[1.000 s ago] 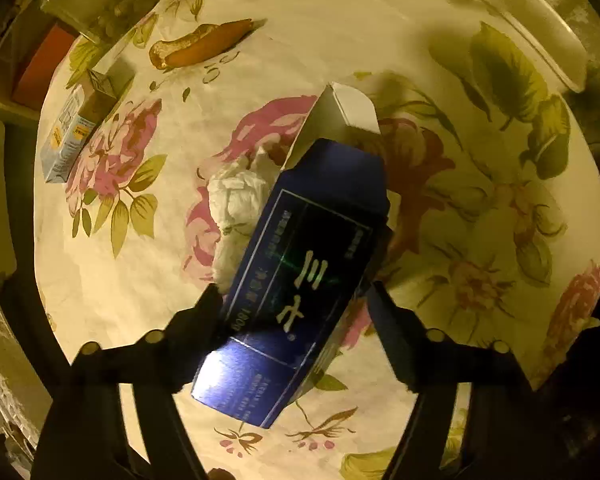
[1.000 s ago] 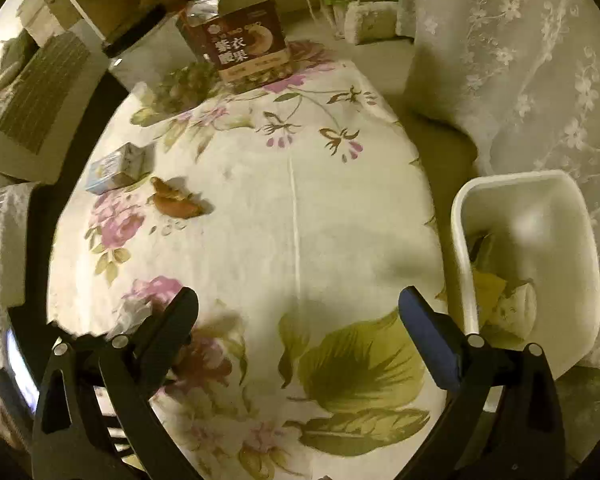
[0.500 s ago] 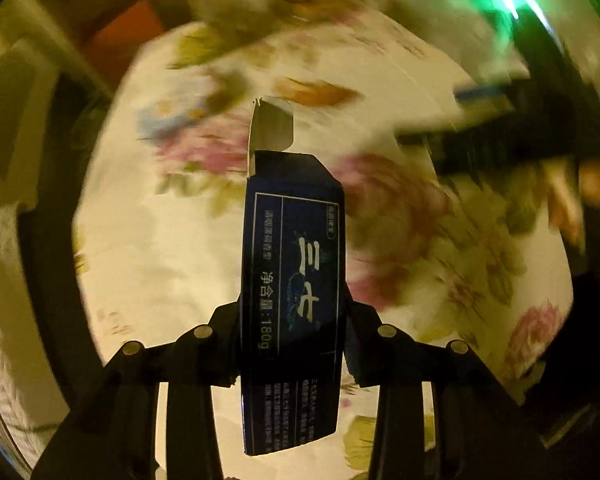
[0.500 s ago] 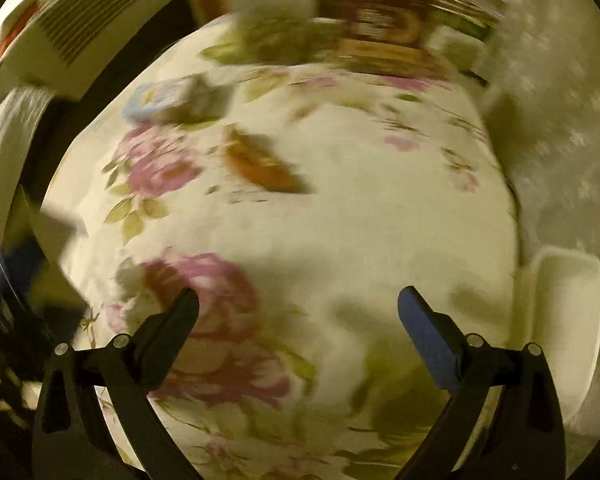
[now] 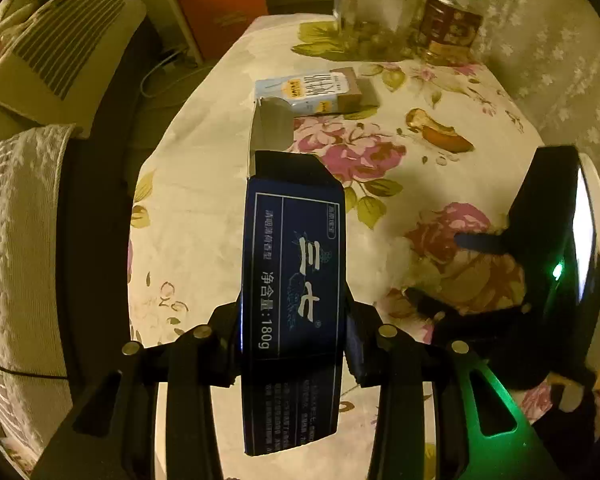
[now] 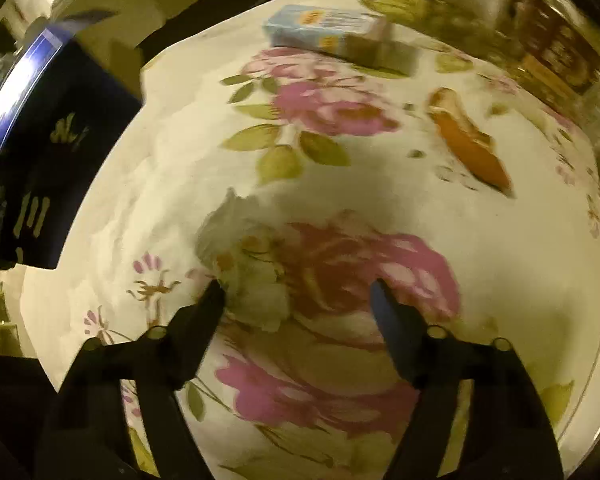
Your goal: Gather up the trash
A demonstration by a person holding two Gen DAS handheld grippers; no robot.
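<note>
Left wrist: fingers (image 5: 292, 340) clamp blue carton (image 5: 294, 280)

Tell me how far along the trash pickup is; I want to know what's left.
Partway. In hand: the left gripper is shut on the dark blue box, while the right gripper is closing around the crumpled tissue. Left on the tablecloth: the light blue carton and the orange peel.

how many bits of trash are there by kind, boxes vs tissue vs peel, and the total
Cardboard boxes: 2, the dark blue toothpaste box clamped in the left hand-held gripper and the light blue carton lying on the floral tablecloth.
Crumpled white tissue: 1, between the closing fingers of the right hand-held gripper.
Orange peel piece: 1.
Total: 4.
</note>
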